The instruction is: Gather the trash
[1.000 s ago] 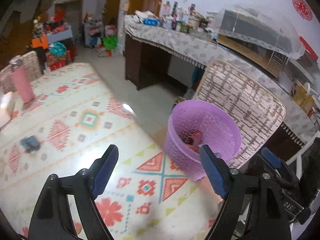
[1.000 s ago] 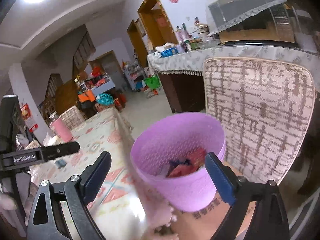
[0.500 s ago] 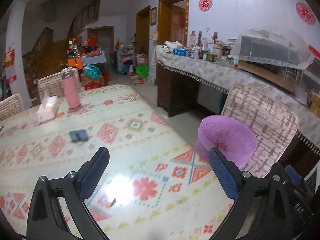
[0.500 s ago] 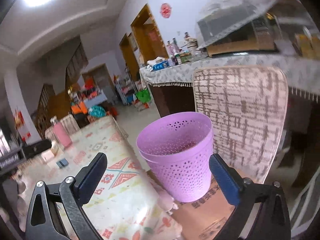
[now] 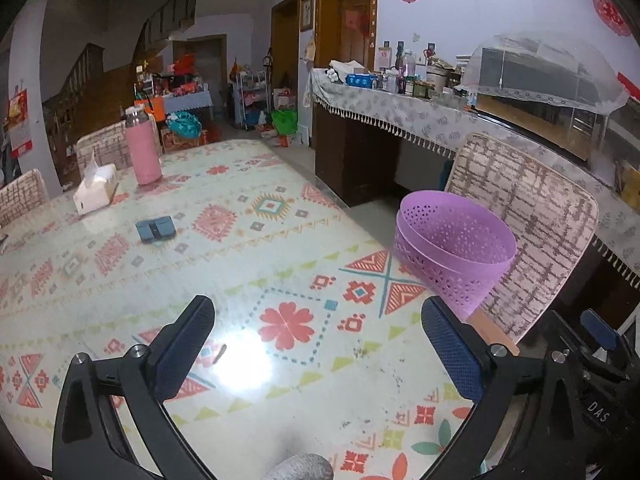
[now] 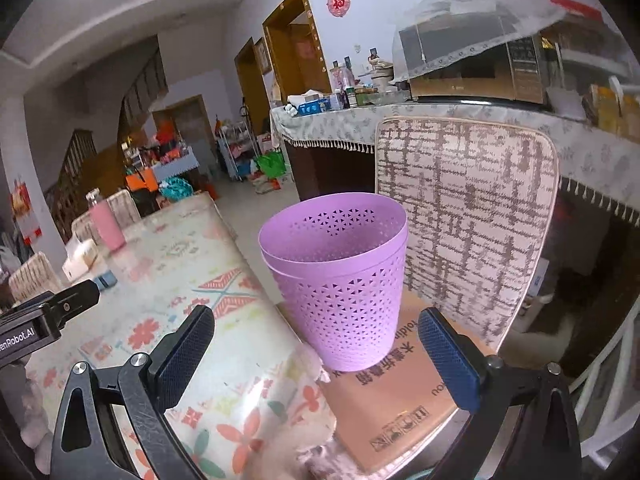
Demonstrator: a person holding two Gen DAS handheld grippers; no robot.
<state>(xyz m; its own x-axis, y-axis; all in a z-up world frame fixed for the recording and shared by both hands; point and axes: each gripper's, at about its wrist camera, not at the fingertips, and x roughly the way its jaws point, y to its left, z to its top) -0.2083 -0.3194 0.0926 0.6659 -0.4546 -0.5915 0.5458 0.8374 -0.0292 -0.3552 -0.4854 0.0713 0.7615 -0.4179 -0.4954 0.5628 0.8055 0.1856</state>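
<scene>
A purple perforated trash basket point(image 6: 340, 280) stands upright on a cardboard box point(image 6: 396, 396) on a chair, just past the table's right edge. It also shows in the left wrist view point(image 5: 456, 252); its contents are hidden from here. My left gripper point(image 5: 320, 348) is open and empty above the patterned table point(image 5: 240, 280). My right gripper point(image 6: 316, 354) is open and empty, close in front of the basket. A small dark sliver point(image 5: 219, 352) lies on the table near the left gripper.
On the table are a pink bottle point(image 5: 142, 148), a tissue box point(image 5: 95, 192) and a small blue item point(image 5: 156, 229). A woven chair back point(image 6: 464, 216) rises behind the basket. A cluttered sideboard point(image 5: 400, 108) runs along the right wall.
Both grippers have pulled back and levelled out from above the basket. The basket's inside with its trash is no longer visible. The basket now stands steady on the box.
</scene>
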